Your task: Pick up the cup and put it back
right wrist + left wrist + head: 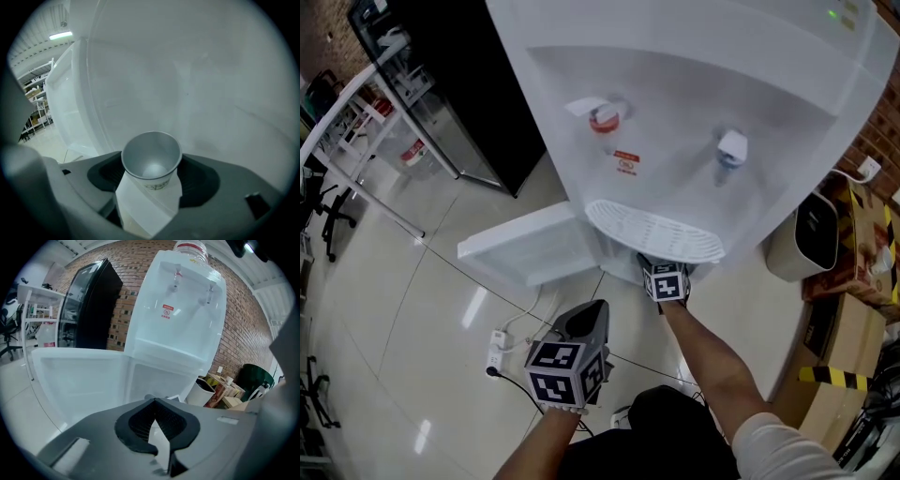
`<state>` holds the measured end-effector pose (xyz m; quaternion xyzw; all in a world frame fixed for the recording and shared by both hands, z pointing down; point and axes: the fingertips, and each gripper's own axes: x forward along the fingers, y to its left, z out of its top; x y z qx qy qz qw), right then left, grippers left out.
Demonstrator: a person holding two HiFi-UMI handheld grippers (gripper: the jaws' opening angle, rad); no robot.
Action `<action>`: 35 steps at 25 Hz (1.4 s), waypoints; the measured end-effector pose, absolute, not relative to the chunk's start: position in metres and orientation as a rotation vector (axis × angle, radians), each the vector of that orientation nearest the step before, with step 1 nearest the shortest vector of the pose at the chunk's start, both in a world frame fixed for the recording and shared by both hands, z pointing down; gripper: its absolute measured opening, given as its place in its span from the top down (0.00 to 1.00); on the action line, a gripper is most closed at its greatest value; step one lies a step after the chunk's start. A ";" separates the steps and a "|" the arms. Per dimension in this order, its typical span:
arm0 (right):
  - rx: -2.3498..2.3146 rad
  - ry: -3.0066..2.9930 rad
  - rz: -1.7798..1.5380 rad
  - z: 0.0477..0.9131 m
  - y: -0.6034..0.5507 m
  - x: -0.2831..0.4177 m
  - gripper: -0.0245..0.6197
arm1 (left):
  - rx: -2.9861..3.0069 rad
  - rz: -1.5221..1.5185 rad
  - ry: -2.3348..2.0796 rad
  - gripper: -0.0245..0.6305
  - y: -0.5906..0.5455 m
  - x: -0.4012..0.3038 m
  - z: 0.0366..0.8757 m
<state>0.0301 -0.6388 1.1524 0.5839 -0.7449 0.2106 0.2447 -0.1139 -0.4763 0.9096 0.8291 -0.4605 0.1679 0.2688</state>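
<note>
Glossy tiled floor (384, 309), brick wall (126, 301) behind. 1 white water dispenser (694, 103), its lower door (525, 246) swung open toward the left of the head view. Right claw (151, 174) reaches in under the front edge of the drip tray (652, 230). Its 2 jaws stand wide, pads closed on 1 paper cup (151, 159), rim toward the camera. The dispenser's white inner wall is close behind the cup. Left claw (155, 409) hangs over the floor, apart from the dispenser, jaws drawn together. Power strip (497, 352) on the floor near the door.
</note>
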 end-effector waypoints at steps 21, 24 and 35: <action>1.607 -2.073 0.587 1.029 -0.529 0.023 0.66 | 2.060 0.486 -1.422 0.96 -0.480 -0.104 0.920; 1.507 -2.097 0.581 0.980 -0.489 0.031 0.96 | 2.099 0.561 -1.493 0.96 -0.457 -0.117 0.884; 1.392 -2.073 0.689 0.755 -0.368 0.087 0.95 | 1.851 0.537 -1.543 0.96 -0.298 -0.140 0.693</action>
